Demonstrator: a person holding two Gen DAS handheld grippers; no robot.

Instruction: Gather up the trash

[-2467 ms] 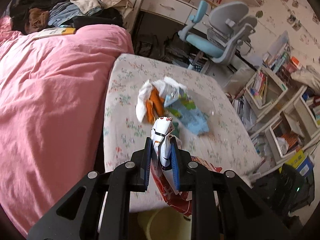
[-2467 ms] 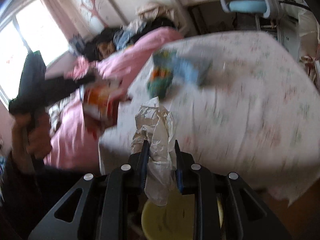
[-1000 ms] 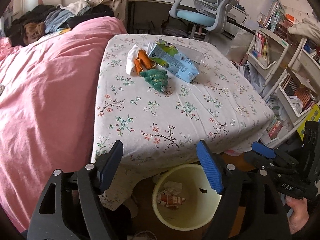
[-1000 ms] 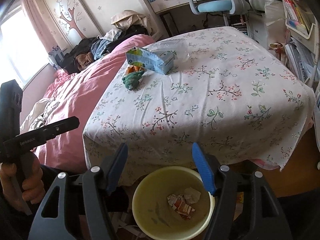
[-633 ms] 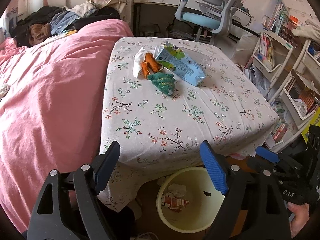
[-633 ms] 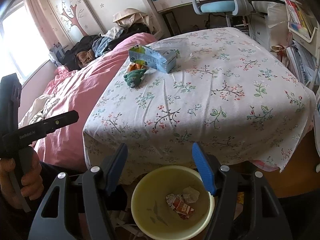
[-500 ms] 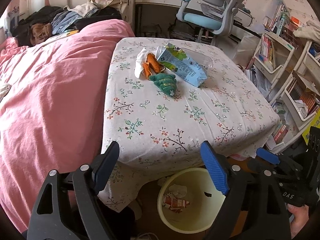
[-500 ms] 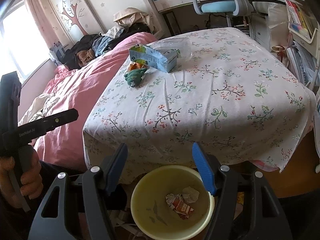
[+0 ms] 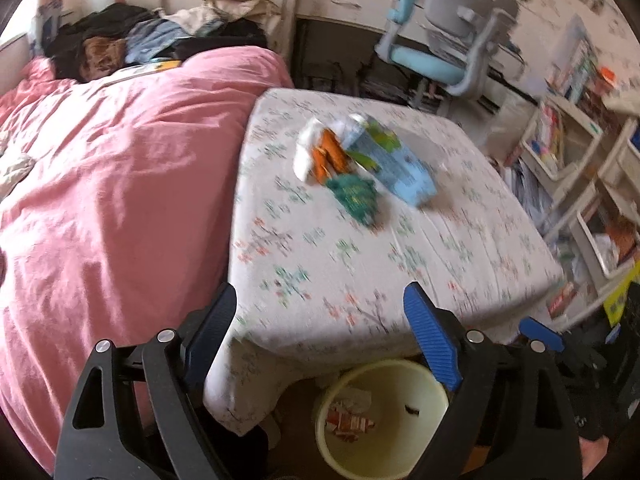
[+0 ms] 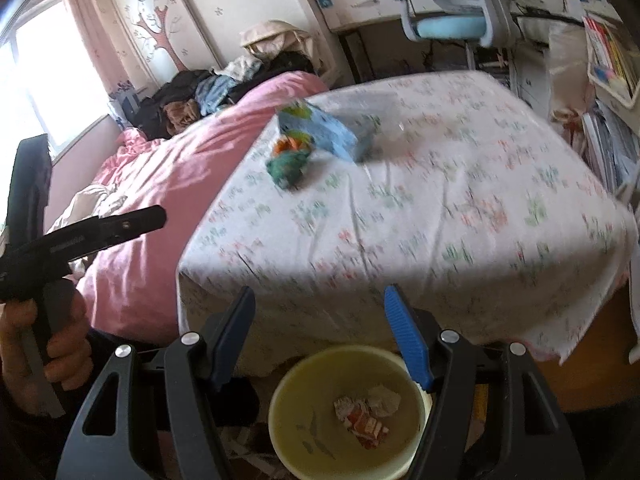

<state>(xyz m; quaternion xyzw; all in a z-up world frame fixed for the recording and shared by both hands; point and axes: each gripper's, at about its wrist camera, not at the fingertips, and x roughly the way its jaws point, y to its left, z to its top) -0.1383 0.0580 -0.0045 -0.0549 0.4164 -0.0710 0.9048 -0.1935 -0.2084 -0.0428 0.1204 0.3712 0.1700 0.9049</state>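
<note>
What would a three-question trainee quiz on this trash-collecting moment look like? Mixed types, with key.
1. True or false: the left tongs hold a wrapper.
2. Where does the yellow bin stand? A) on the table B) on the floor by the table's near edge C) on the bed
3. Fill in: the green packet lies on the flowered ____.

Key: 1 false, both the left and the right tongs are open and empty. 2 B. 3 tablecloth.
</note>
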